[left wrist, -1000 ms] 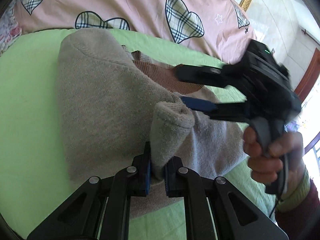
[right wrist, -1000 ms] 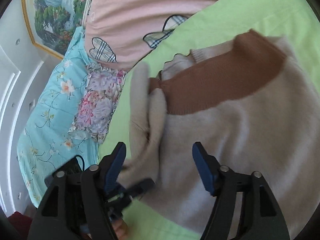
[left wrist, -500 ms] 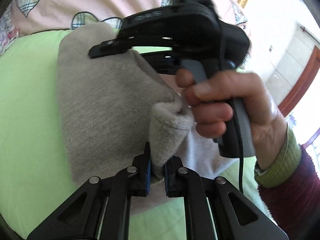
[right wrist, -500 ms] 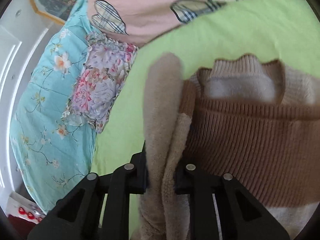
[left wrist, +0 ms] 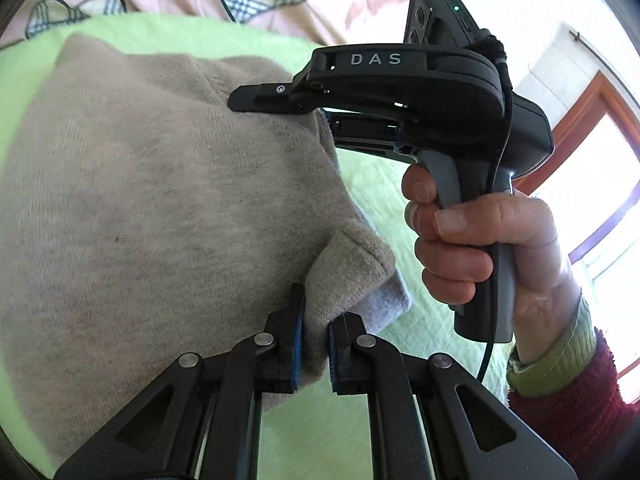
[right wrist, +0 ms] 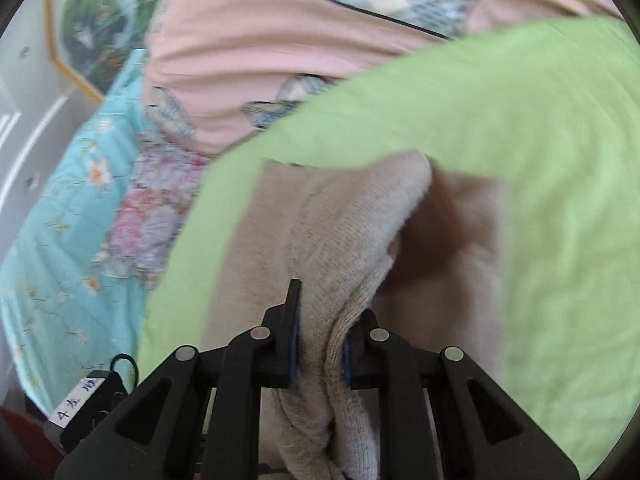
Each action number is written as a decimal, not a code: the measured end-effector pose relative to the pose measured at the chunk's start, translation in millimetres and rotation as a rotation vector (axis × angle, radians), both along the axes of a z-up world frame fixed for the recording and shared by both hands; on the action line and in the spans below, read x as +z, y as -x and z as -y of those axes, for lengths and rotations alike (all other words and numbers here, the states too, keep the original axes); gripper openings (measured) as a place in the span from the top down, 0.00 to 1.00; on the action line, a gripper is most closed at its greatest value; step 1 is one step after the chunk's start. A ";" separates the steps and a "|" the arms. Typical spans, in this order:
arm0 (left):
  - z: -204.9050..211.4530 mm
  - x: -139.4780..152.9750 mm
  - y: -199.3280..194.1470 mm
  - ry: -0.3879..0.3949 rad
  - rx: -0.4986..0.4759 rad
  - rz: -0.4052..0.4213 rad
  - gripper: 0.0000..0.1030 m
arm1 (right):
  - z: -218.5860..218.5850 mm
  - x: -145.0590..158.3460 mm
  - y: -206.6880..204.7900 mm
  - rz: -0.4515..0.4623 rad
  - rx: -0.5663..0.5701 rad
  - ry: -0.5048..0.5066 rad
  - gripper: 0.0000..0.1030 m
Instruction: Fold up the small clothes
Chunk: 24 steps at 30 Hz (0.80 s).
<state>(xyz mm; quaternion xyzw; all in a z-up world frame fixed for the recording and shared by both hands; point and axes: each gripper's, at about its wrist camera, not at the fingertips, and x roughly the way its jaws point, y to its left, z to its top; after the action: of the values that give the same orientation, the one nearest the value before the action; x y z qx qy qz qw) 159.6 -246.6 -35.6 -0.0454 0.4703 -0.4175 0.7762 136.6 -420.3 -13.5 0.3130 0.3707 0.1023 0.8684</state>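
Beige knitted sweater with brown band (left wrist: 160,200) lies on the green bedspread (right wrist: 520,120), half doubled over. Left gripper (left wrist: 316,344) clamped on a near bunched edge. Right gripper (right wrist: 320,344), jaws just closed, pinches a thick fold farther up. Risk: bulky knit slips from either pinch mid-carry, so the fold lands skewed.

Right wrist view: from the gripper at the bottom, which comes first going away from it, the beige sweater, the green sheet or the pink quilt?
1. Beige knitted sweater: pinched in the right gripper.
2. Light green bed sheet: under and beyond the sweater.
3. Pink quilt with plaid hearts: at the top, farthest.
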 end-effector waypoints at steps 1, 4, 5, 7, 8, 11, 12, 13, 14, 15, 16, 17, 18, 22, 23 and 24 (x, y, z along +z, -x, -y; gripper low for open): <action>2.9 2.6 0.6 0.010 -0.006 0.007 0.92 | 2.7 0.4 2.1 0.001 -0.006 0.013 0.83; 11.4 14.5 8.3 0.040 -0.038 0.056 0.92 | 8.6 15.1 11.5 0.061 -0.022 0.054 0.83; 14.8 13.9 9.3 0.035 -0.046 0.060 0.91 | 10.3 17.3 12.2 0.063 -0.029 0.062 0.83; 19.6 5.5 9.1 0.018 -0.055 0.031 0.91 | 12.9 10.6 9.1 0.024 -0.036 0.085 0.83; 22.4 -3.1 6.0 0.004 -0.056 0.008 0.91 | 11.8 4.6 6.8 -0.004 -0.042 0.105 0.83; 22.8 -10.8 -3.5 -0.005 -0.047 -0.003 0.90 | 14.1 -17.8 2.9 -0.053 -0.060 0.111 0.82; 21.0 -9.4 -3.2 -0.001 -0.045 -0.004 0.90 | 16.1 -21.7 4.2 -0.045 -0.073 0.088 0.81; 18.1 -7.4 -2.7 -0.001 -0.046 -0.005 0.90 | 18.4 -23.2 6.0 -0.036 -0.080 0.074 0.80; 14.3 -5.7 -1.7 -0.002 -0.048 -0.003 0.90 | 18.4 -22.5 7.5 -0.029 -0.086 0.072 0.79; 11.3 -3.1 -1.7 -0.006 -0.050 0.001 0.89 | 18.1 -21.7 9.0 -0.026 -0.091 0.075 0.75; 6.0 0.8 2.1 -0.011 -0.052 0.005 0.89 | 16.1 -18.9 10.8 -0.023 -0.096 0.087 0.73; -0.1 4.3 6.9 -0.009 -0.055 0.010 0.88 | 14.9 -17.0 13.5 -0.022 -0.097 0.099 0.72; -6.0 7.8 14.6 -0.004 -0.056 0.015 0.86 | 13.5 -15.5 17.6 -0.020 -0.099 0.113 0.69; -40.7 25.6 22.2 0.024 -0.019 0.035 0.69 | 5.7 -4.3 36.3 0.018 -0.112 0.135 0.47; -42.6 29.6 16.5 0.029 -0.005 0.037 0.61 | 5.4 -3.4 40.5 0.024 -0.119 0.134 0.45; -55.0 34.9 15.3 0.038 0.018 0.046 0.57 | 5.7 -3.3 45.4 0.028 -0.127 0.130 0.43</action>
<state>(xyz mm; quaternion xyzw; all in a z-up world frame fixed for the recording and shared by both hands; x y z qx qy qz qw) 144.3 -191.7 -0.7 -0.0547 0.4437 -0.4205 0.7895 91.2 -426.0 -16.9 0.2772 0.3437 0.0272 0.8968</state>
